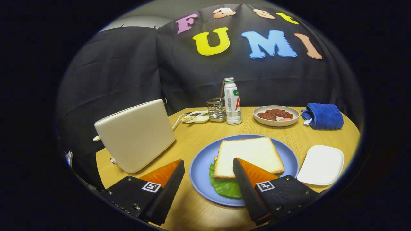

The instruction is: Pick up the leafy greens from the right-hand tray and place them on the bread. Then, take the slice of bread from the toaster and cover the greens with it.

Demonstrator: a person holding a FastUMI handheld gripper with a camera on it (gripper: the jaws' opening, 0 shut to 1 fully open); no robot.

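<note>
Spread apart and gripping nothing, the fingers (208, 166) hang low over the desk (192, 208), the right one overlapping the blue plate (200, 173). At ten o'clock from them stands the toaster (136, 134). On the plate a bread slice (249, 154) covers the leafy greens (224, 186), which peek out beneath it. At two o'clock lies the white tray (321, 165), bare. Both steps look finished; nothing seems left.

Bare wooden bench (192, 205) lies open between the spread fingers of the tool (208, 162), hemmed by a cream toaster (136, 136) left and a round blue plate (200, 168) right.
</note>
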